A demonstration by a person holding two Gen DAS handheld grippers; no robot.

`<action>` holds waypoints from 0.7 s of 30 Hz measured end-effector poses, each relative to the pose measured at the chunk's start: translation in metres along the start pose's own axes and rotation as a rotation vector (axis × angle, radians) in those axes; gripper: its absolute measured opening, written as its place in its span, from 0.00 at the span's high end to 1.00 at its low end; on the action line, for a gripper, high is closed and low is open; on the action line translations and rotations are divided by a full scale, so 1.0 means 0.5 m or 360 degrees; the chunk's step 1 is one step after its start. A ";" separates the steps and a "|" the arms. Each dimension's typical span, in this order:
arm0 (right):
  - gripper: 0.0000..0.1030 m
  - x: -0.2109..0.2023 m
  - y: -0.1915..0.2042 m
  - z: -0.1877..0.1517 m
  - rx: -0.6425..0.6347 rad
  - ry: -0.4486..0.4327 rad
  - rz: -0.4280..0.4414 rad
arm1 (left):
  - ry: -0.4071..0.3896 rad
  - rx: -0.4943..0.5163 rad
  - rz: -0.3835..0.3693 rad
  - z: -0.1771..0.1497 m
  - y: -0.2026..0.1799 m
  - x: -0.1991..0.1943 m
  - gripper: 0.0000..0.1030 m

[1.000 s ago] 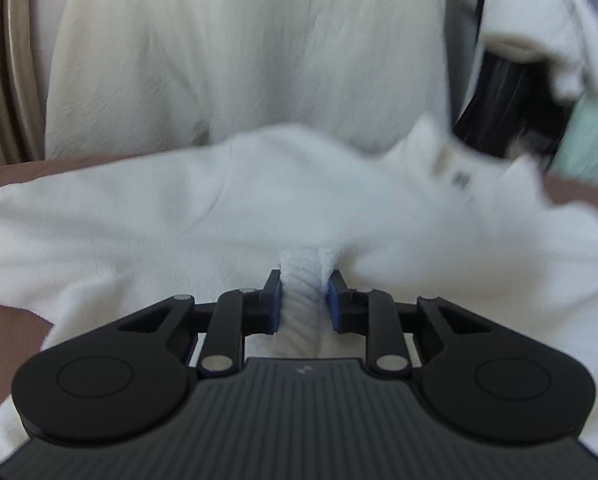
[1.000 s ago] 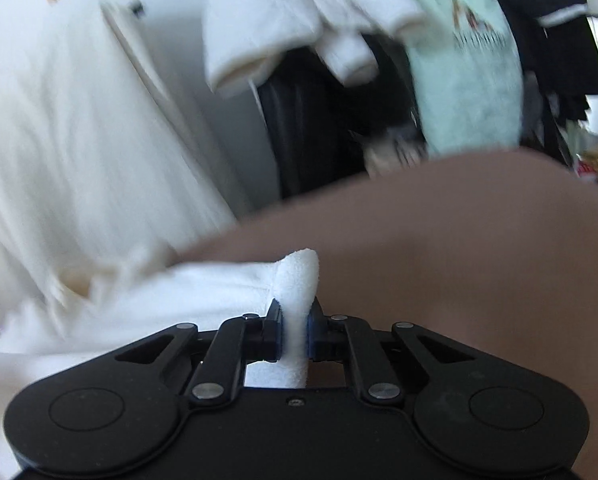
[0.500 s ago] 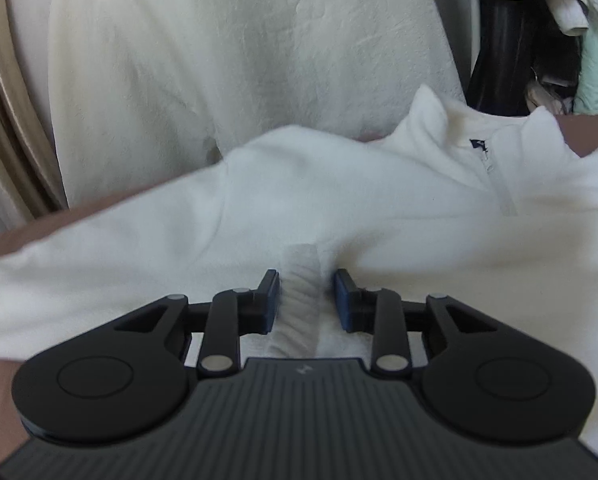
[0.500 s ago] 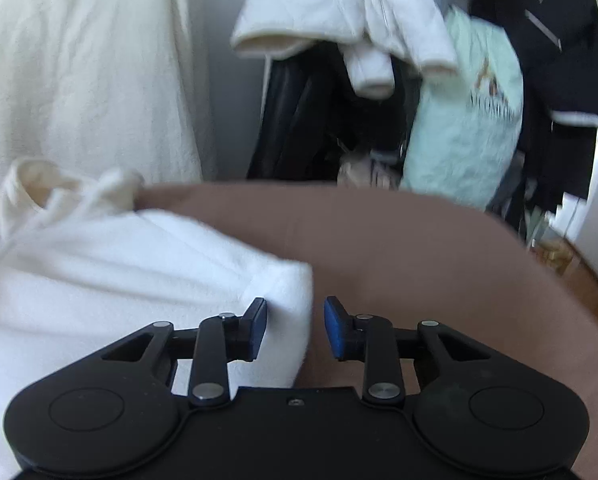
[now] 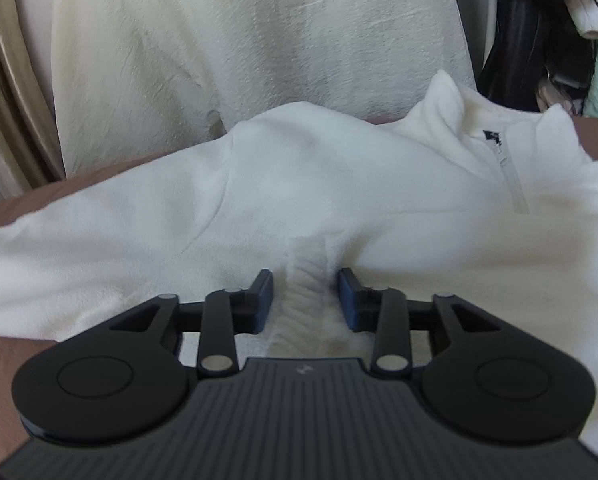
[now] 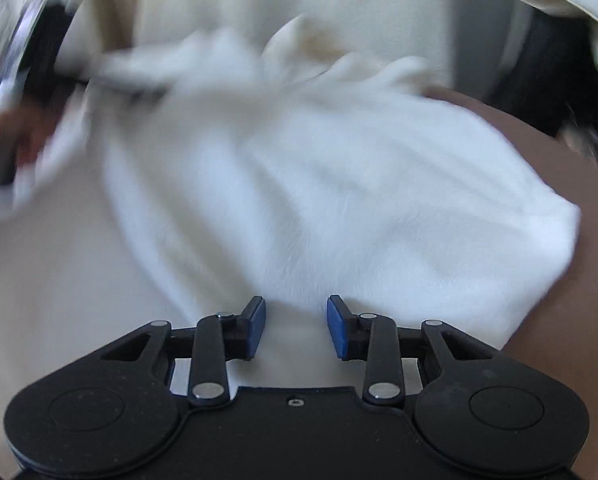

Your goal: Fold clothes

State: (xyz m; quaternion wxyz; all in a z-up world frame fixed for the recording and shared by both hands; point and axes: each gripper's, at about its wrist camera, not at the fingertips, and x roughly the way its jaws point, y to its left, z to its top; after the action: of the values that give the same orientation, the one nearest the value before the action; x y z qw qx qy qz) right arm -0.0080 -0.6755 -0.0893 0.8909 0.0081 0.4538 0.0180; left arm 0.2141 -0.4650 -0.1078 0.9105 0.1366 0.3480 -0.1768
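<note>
White fleece pullover [image 5: 339, 184] lies spread on the brown surface [image 5: 3, 364], collar [image 5: 495, 128] at one o'clock. My left gripper [image 5: 305, 294] gapes around its ribbed cuff [image 5: 305, 300]; my right gripper [image 6: 295, 326] is released over the body.

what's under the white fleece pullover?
A brown surface shows around the white fleece pullover, at its left edge and by the collar. Whatever lies directly beneath the fabric is covered.
</note>
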 end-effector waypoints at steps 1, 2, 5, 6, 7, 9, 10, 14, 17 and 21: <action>0.62 0.004 0.001 -0.005 -0.0048 0.0053 0.0006 | -0.0003 0.0014 0.0008 0.000 0.001 -0.001 0.57; 0.62 0.001 -0.009 -0.003 -0.0024 0.0087 0.0038 | -0.0005 0.0028 0.0014 -0.001 0.002 -0.002 0.56; 0.62 -0.014 -0.012 -0.013 -0.0047 0.0115 0.0083 | 0.0020 0.0037 -0.0004 0.004 0.010 -0.010 0.56; 0.62 -0.020 -0.007 -0.010 -0.0037 0.0099 0.0082 | 0.0027 0.0034 -0.0009 0.007 0.014 -0.015 0.56; 0.62 -0.026 -0.003 -0.006 -0.0027 0.0083 0.0081 | 0.0032 0.0030 -0.0013 0.010 0.019 -0.021 0.56; 0.61 -0.038 0.007 0.000 -0.0008 0.0051 0.0078 | 0.0030 0.0010 -0.0018 0.012 0.034 -0.036 0.55; 0.61 -0.044 0.011 0.004 0.0001 0.0034 0.0077 | 0.0036 -0.0008 -0.0038 0.012 0.046 -0.046 0.55; 0.61 -0.068 0.030 0.017 0.0039 -0.0030 0.0072 | 0.0031 -0.0036 -0.0050 0.007 0.098 -0.091 0.56; 0.55 -0.086 0.044 0.027 0.0068 -0.0079 0.0069 | -0.0064 -0.0067 -0.0067 -0.002 0.163 -0.135 0.52; 0.42 -0.086 0.105 0.059 0.0132 -0.0380 0.0019 | -0.0059 -0.0321 -0.0065 -0.034 0.300 -0.168 0.49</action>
State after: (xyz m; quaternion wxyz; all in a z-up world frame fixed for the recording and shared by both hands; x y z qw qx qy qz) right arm -0.0107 -0.6246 -0.0352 0.9374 0.0496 0.3447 0.0035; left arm 0.2085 -0.3044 -0.0442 0.9222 0.0339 0.3497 -0.1618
